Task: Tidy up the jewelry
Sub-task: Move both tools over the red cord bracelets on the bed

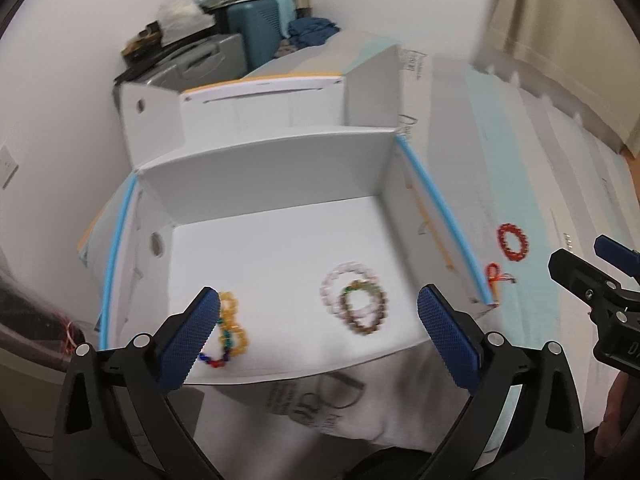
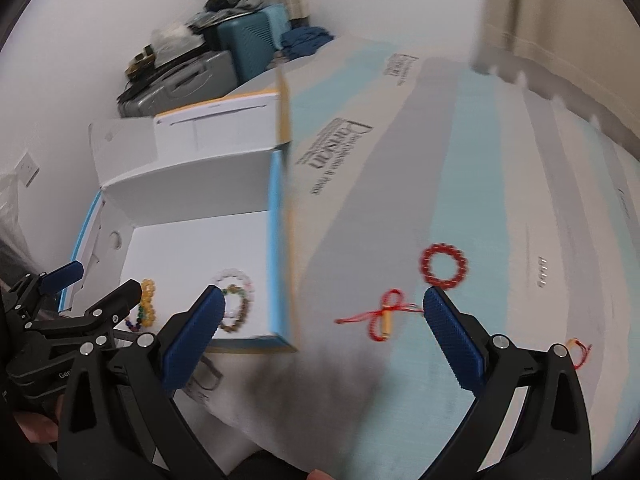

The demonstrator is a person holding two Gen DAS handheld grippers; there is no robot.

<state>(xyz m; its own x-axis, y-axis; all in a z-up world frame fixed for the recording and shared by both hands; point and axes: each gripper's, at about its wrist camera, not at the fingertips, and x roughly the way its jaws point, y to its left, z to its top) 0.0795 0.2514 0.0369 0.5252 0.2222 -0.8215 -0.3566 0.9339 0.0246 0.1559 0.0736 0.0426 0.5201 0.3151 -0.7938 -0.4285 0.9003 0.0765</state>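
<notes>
Left gripper [image 1: 318, 322]: jaws spread wide, nothing between the blue pads; it hangs above the near part of the open box. Also seen from the right wrist view at lower left [image 2: 100, 284].
Right gripper [image 2: 322, 326]: jaws spread wide, no item pinched; it hangs over the mattress just right of the box. Its tip shows at the right edge of the left wrist view [image 1: 580, 260].
White cardboard box [image 1: 276, 160]: open-topped, blue-edged side walls, standing on the mattress; a second white box [image 1: 260, 100] sits directly behind it.
Yellow bead bracelet [image 1: 234, 322]: on the box floor, near left, twisted into a figure-eight; a short run of green, blue and red beads at its lower end.
Clear bead bracelet [image 1: 334, 286]: on the box floor, right of centre.
Brown bead bracelet [image 1: 364, 308]: overlaps the clear one, lying on its near right side; some green beads along its top.
Red bead bracelet [image 2: 443, 266]: outside the box, flat on the mattress, a closed ring, well apart from the box wall.
Red cord bracelet [image 2: 384, 316]: outside the box, on the mattress between the box wall and the red bead ring; looped, with a small yellowish tube bead in the knot.
Second red cord piece [image 2: 580, 354]: on the mattress at far right, partly hidden behind the right gripper's finger.
Mattress [image 2: 500, 184]: pale blue and grey stripes, printed lettering.
Background: suitcases [image 1: 256, 28] with clutter piled on them against the wall.
Image quality: motion blur in both views.
</notes>
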